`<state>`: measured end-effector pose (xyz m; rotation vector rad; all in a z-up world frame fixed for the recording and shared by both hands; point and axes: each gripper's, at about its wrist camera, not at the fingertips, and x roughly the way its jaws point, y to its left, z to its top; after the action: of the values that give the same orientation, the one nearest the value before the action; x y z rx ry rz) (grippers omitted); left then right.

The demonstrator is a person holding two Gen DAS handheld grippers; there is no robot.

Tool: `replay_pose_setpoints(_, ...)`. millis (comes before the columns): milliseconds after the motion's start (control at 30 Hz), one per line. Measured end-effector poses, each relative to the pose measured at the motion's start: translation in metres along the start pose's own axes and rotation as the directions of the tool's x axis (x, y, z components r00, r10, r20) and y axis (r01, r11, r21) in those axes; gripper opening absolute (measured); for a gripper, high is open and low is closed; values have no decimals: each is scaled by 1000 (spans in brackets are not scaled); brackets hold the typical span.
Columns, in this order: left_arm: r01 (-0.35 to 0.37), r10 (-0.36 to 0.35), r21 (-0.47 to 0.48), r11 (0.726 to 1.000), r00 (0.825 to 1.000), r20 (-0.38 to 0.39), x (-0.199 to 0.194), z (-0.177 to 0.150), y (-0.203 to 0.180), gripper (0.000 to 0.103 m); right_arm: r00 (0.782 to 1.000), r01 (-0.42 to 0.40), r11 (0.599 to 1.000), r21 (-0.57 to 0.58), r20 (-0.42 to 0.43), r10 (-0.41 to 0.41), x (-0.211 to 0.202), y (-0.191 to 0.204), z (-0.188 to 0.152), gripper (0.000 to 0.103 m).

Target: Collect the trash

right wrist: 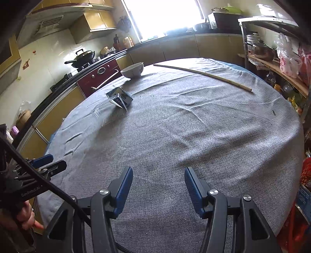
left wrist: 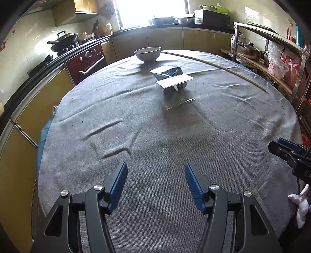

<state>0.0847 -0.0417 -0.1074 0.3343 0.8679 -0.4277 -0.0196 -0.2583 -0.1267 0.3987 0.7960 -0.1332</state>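
The left gripper (left wrist: 156, 175) has its jaws spread with nothing between them, only grey cloth (left wrist: 136, 136) showing through the gap. The right gripper (right wrist: 158, 180) is the same: jaws apart, empty, angled down at bare cloth. Both hang over the near edge of the counter (right wrist: 287, 155), side by side, each catching the other's tip at the margin of its view. That reads as an approach stance, judged from the open jaws and the distance to anything worth picking up.

The trash sits well beyond both: a torn-open dark carton (left wrist: 171, 75) with pale flaps, resting against or on a clear ribbed plastic tray (left wrist: 178, 101). It lies ahead of the left gripper and up to the left for the right one, so the left looks better placed to take it. Whether carton and tray are 1 piece or 2 cannot be told, nor whether the carton is empty.

Behind the trash stands a bowl (left wrist: 148, 54), apart from it and near the far edge; it may be the collecting vessel, though that is a guess. A long thin stick (right wrist: 204, 75) lies across the far right of the cloth.

A hand (right wrist: 27, 216) grips the left handle at the lower left of the right view, mostly cut off. The window (left wrist: 151, 9) is blown out to white, hiding what is beyond it.
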Motion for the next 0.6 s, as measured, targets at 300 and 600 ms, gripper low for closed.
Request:
replay_pose_setpoints(300, -5, 4, -25, 1000, 1000, -31, 17, -10, 6, 62, 1000, 0, 1000, 6, -13, 0, 6, -4, -2, 59)
replay_pose_setpoints(600, -25, 24, -23, 999, 999, -32, 22, -14, 5, 62, 1000, -3, 1000, 21, -21, 4, 9, -10, -4, 59)
